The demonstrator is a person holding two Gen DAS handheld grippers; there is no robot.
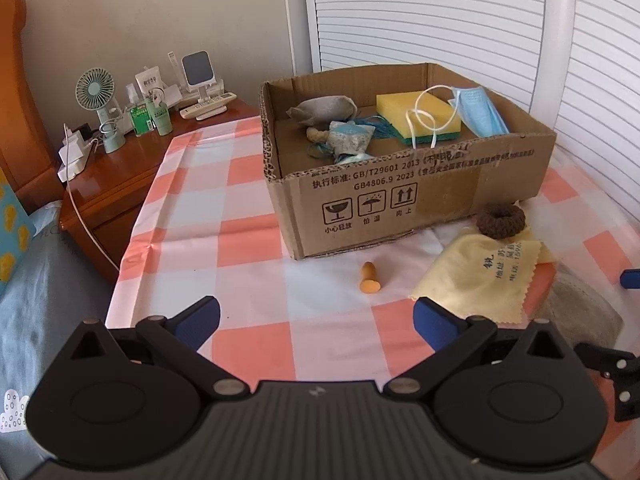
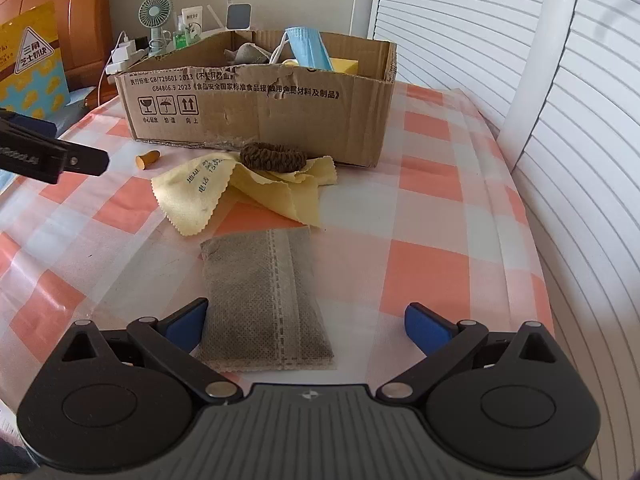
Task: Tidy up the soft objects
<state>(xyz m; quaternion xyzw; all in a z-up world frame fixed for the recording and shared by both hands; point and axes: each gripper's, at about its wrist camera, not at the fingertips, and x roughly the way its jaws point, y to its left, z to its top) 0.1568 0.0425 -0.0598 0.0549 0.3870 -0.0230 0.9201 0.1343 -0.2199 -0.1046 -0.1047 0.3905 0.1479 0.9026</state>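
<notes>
1. Your right claw (image 2: pixel 306 322) hangs wide open and empty over the grey pouch (image 2: pixel 266 300), its left pad (image 2: pixel 188 324) at the pouch's left edge and its right pad well clear of the other side. Your left claw (image 1: pixel 316 322) is just as wide, gripping nothing, with only checkered worktop (image 1: pixel 256 248) between its pads.
2. Ahead of both claws stands the cardboard box (image 1: pixel 420 200). Inside it you already have a yellow sponge (image 1: pixel 404 110), a blue face mask (image 1: pixel 478 110), a grey bag (image 1: pixel 324 110), a small patterned sachet (image 1: pixel 352 136) and some loose cord.
3. For the pouch, which looks like the next pick, shift the right claw slightly rightward so both pads straddle it, lower until they flank its sides, and close gently; it will likely sag, so pinch near its middle.
4. Beyond the pouch lies the yellow cloth (image 2: pixel 244 188), crumpled, touching the box front.
5. On the cloth's far edge sits the brown scrunchie (image 2: pixel 274 156).
6. Smallest is the orange earplug (image 1: pixel 370 278), straight ahead of your left claw, near the box.
</notes>
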